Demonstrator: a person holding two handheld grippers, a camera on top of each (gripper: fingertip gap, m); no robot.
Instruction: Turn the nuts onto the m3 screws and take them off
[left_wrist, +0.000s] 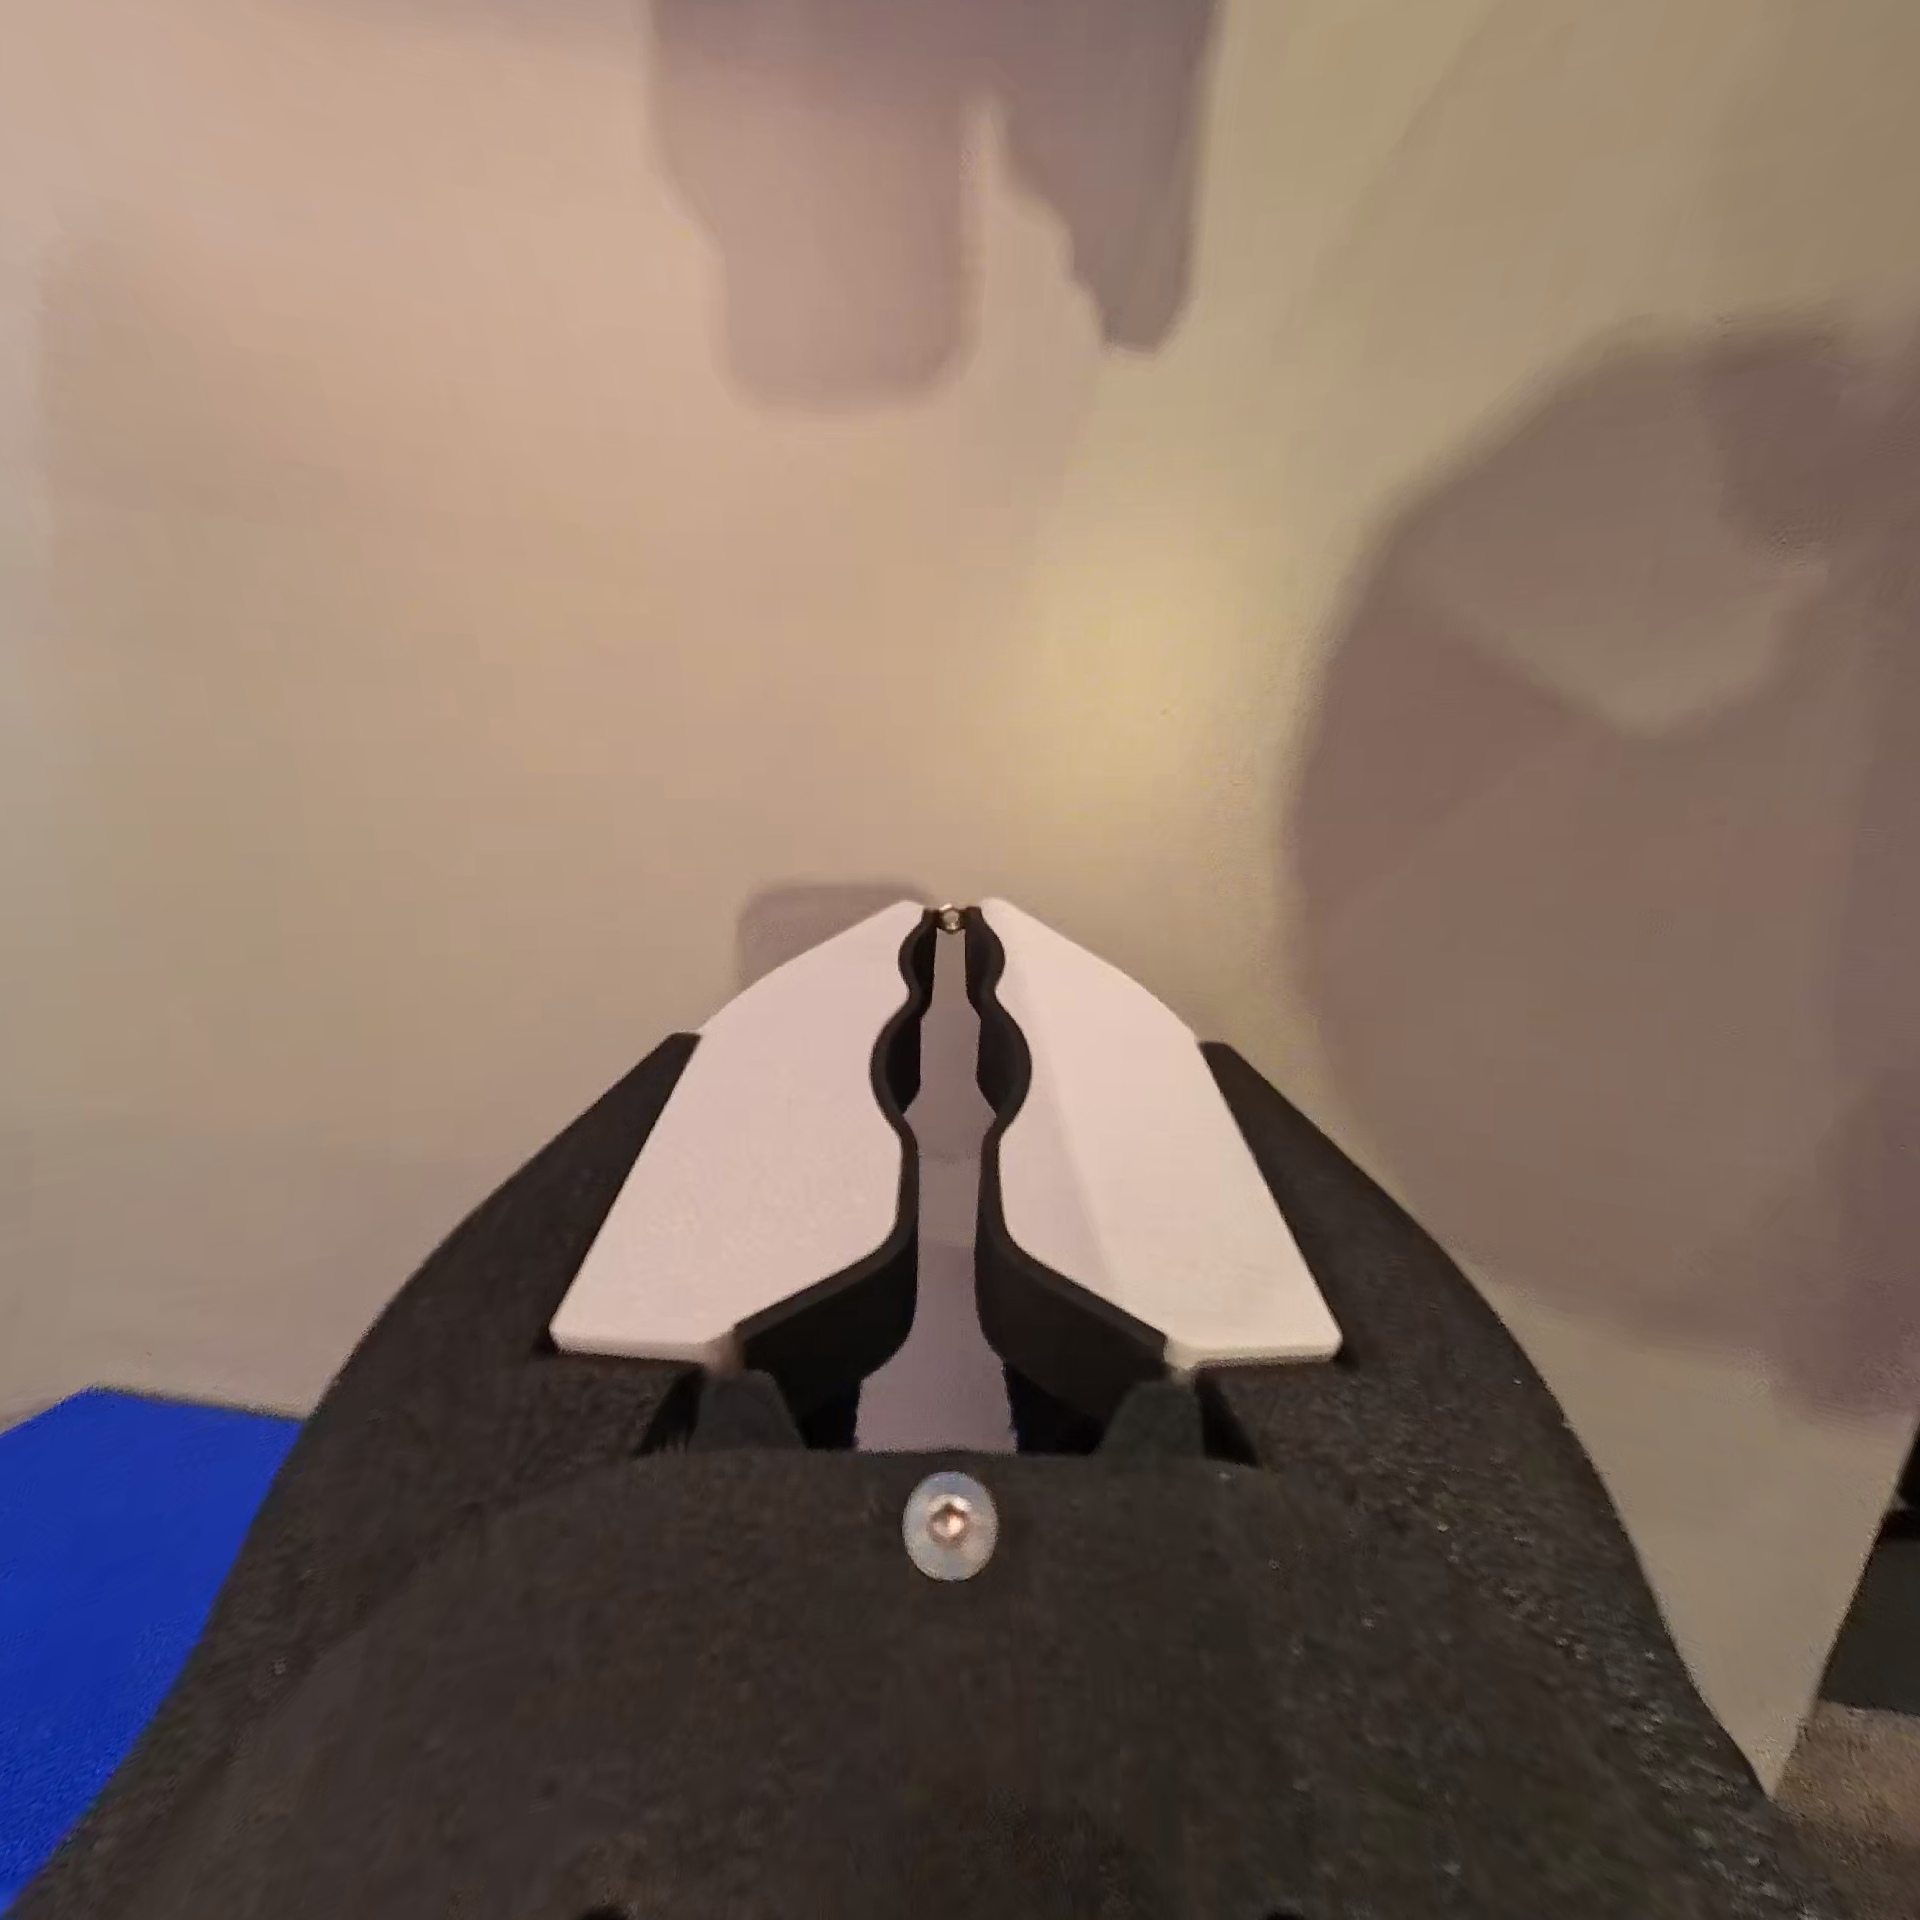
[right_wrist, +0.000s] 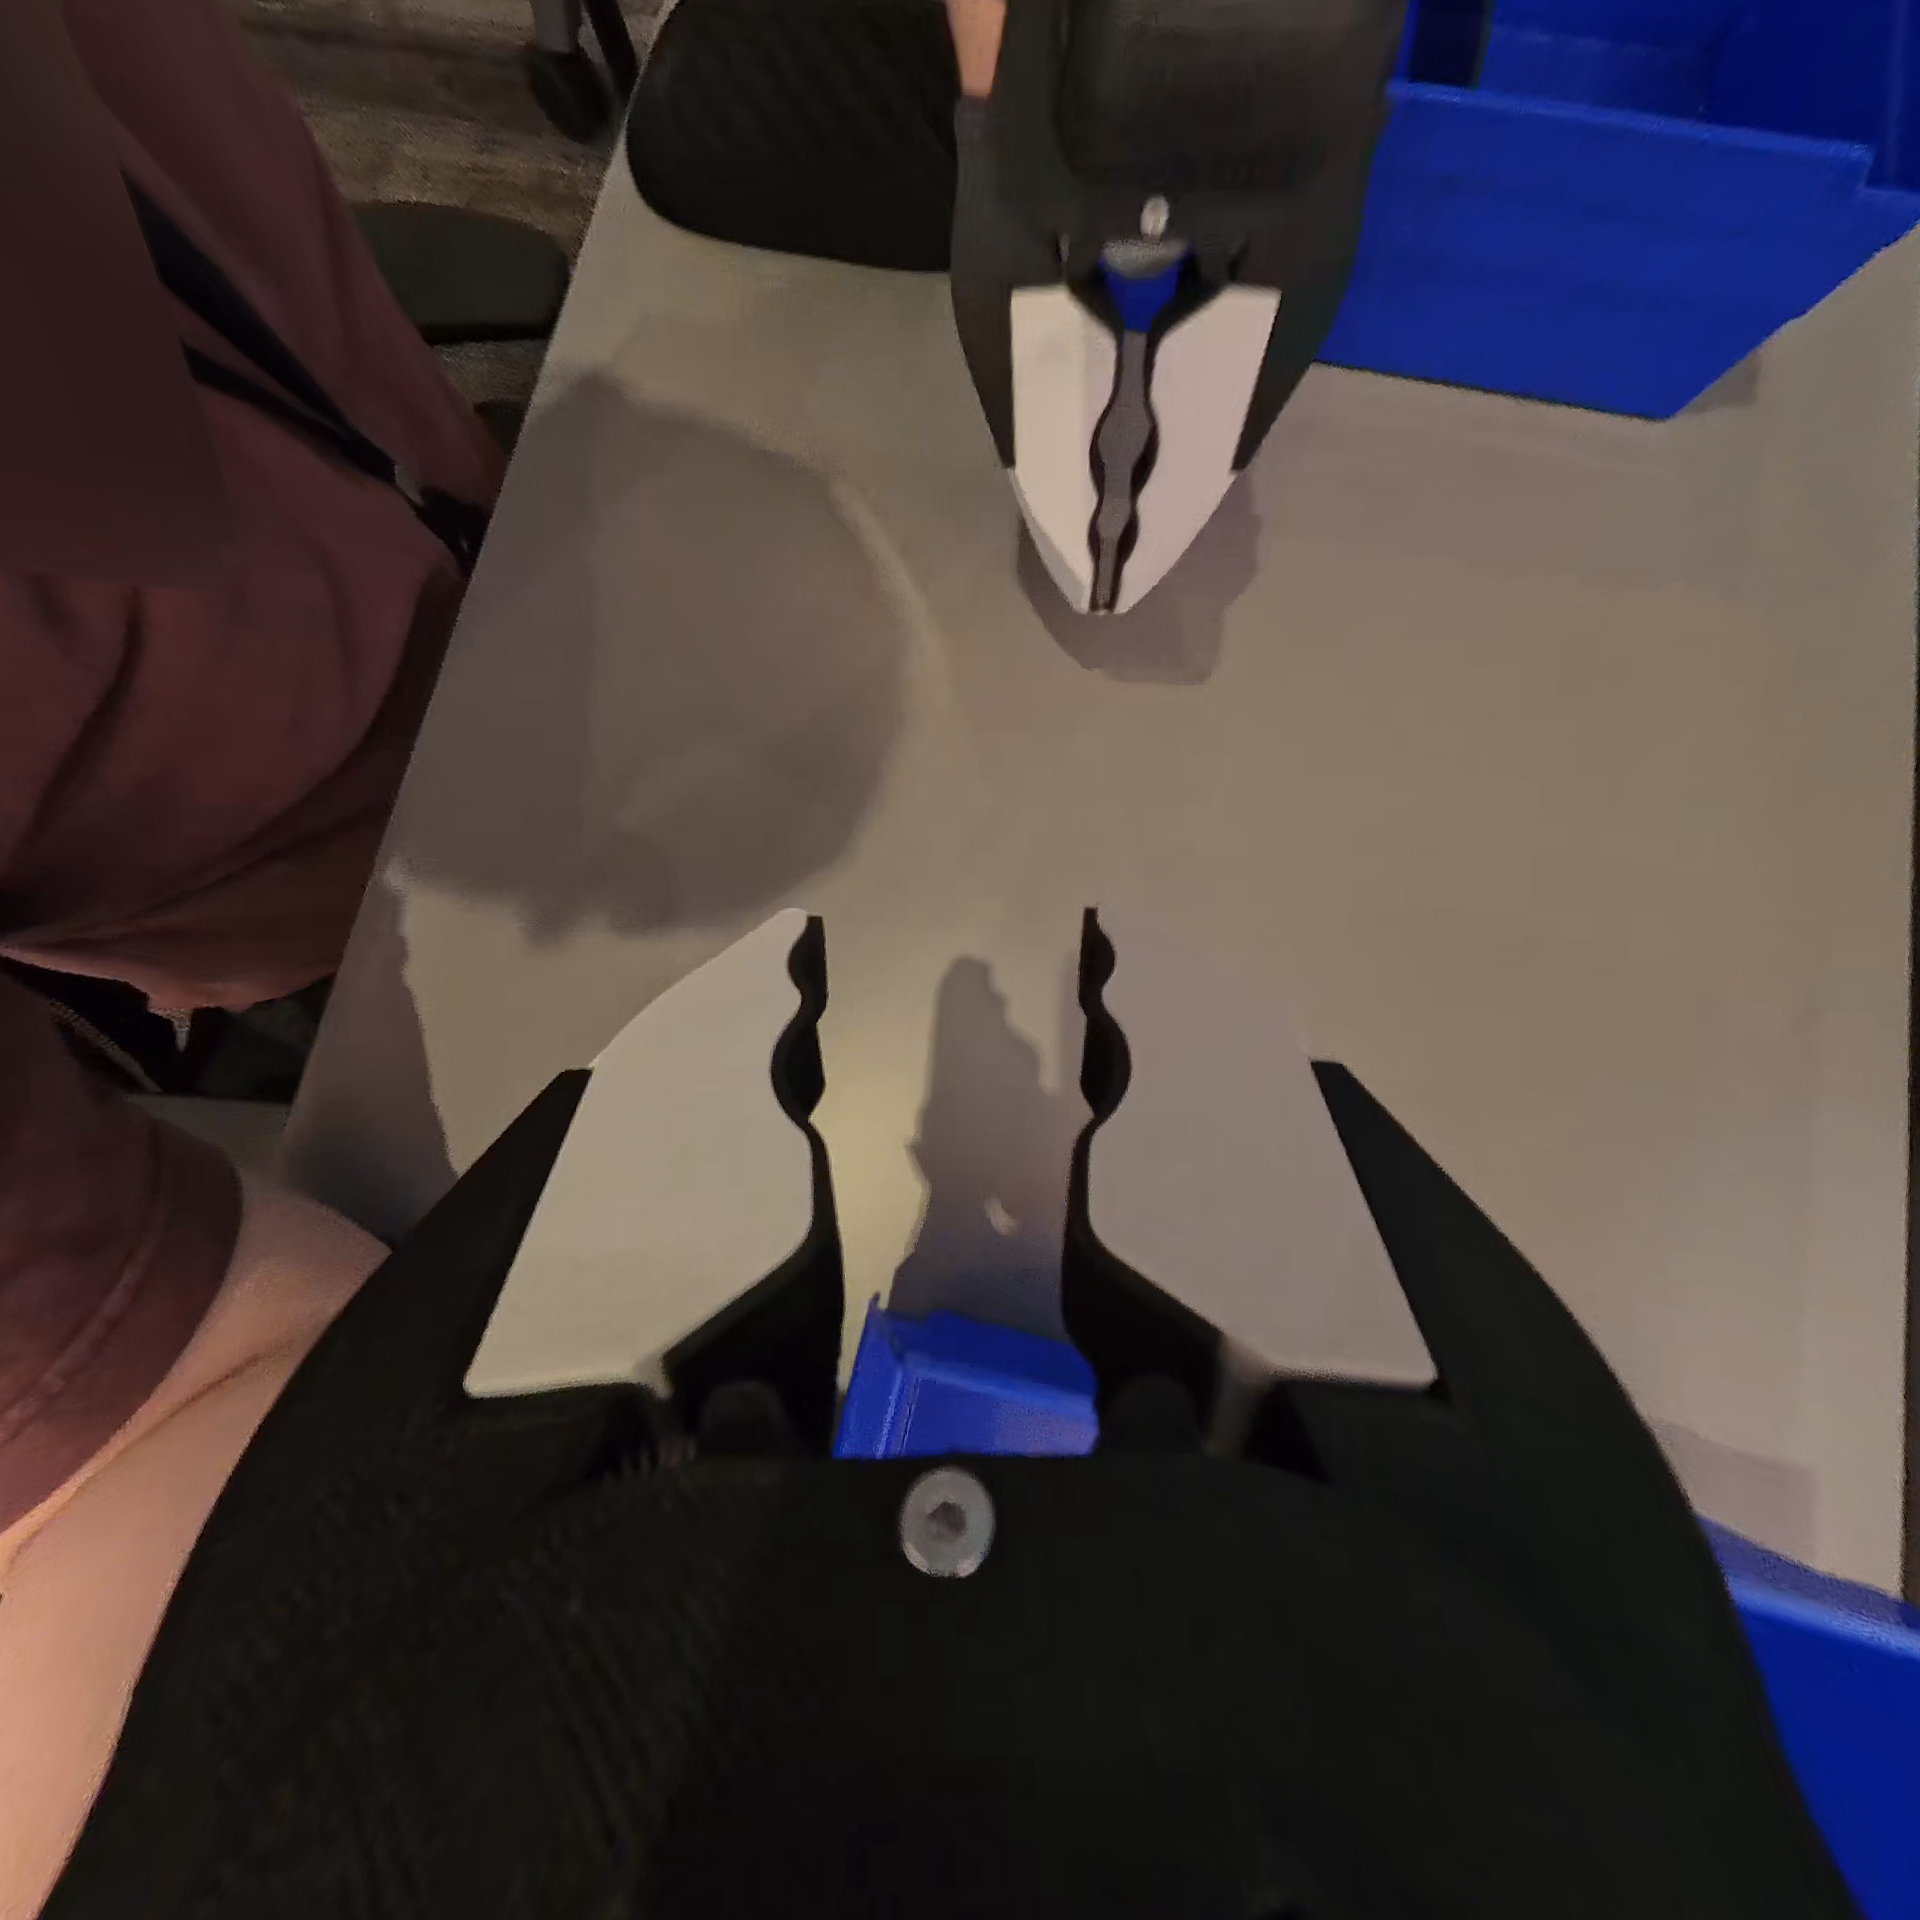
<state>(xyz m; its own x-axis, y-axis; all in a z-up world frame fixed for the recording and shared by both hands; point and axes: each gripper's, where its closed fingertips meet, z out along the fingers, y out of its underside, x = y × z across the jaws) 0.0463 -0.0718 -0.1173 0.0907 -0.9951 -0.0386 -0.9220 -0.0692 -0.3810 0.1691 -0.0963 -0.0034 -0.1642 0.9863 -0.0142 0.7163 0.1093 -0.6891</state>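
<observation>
My left gripper (left_wrist: 948, 914) is shut on a tiny metal piece (left_wrist: 948, 917) pinched at its very fingertips; it looks like a nut. In the right wrist view the left gripper (right_wrist: 1107, 606) points down with its tips just above the grey table (right_wrist: 1455, 831). My right gripper (right_wrist: 948, 920) is open and empty, held above the table. A small pale speck (right_wrist: 1000, 1216) lies on the table between the right gripper's fingers; I cannot tell if it is a screw or a nut.
A blue bin (right_wrist: 1621, 208) stands at the table's far right, another (right_wrist: 1829, 1683) at the near right, and a small one (right_wrist: 966, 1382) under my right gripper. A blue surface (left_wrist: 114, 1558) shows lower left. A person's maroon sleeve (right_wrist: 156, 520) and a black chair (right_wrist: 790, 135) are at the table's left edge. Across from one pair of fingers to the other is roughly 15 cm.
</observation>
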